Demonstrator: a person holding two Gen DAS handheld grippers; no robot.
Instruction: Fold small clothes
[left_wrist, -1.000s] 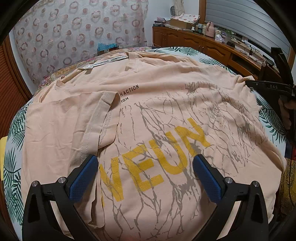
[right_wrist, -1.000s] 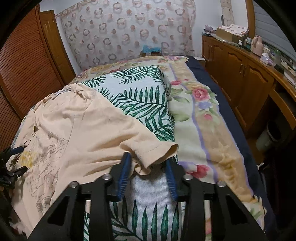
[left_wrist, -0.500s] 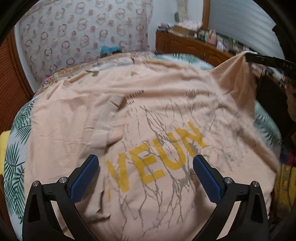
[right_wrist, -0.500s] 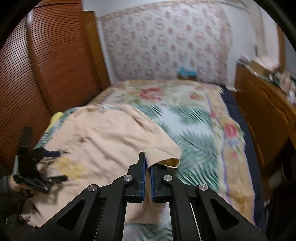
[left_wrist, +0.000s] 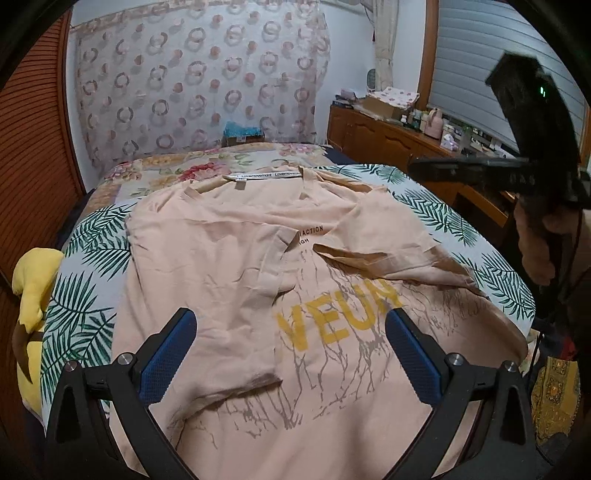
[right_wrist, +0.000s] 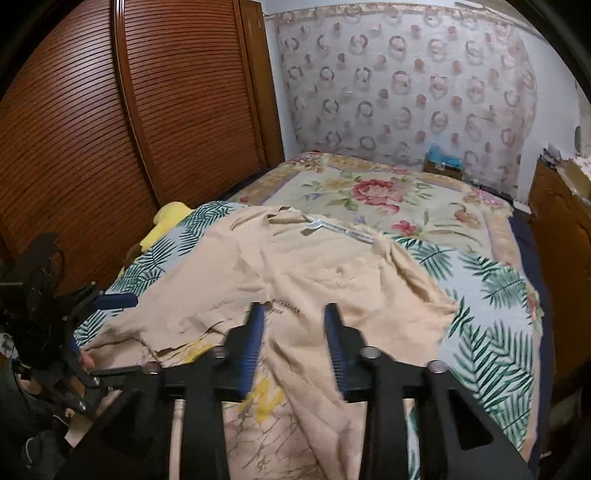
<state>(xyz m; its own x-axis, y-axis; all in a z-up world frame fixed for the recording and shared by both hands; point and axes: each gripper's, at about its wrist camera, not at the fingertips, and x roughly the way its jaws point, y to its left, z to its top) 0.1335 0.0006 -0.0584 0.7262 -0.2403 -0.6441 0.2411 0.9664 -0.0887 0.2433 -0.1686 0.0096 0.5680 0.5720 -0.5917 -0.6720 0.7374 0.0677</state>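
Observation:
A peach T-shirt (left_wrist: 229, 266) with yellow letters lies spread on the bed; it also shows in the right wrist view (right_wrist: 332, 273). Both sleeves lie folded in over the chest: the left sleeve (left_wrist: 255, 258) and the right sleeve (left_wrist: 384, 236). My left gripper (left_wrist: 290, 347) is open and empty, hovering above the shirt's lower half. My right gripper (right_wrist: 295, 343) is open and empty, just above the folded right sleeve; it appears raised at the right in the left wrist view (left_wrist: 480, 173).
The bed has a palm-leaf sheet (left_wrist: 88, 266) and a floral cover (right_wrist: 369, 195). A yellow plush toy (left_wrist: 33, 280) lies at the bed's left edge. A wooden slatted wardrobe (right_wrist: 110, 129) stands left, and a cluttered wooden sideboard (left_wrist: 399, 136) stands right.
My right gripper carried the right sleeve inward over the chest, opened and let it go. My left gripper pulled back a little and stayed open.

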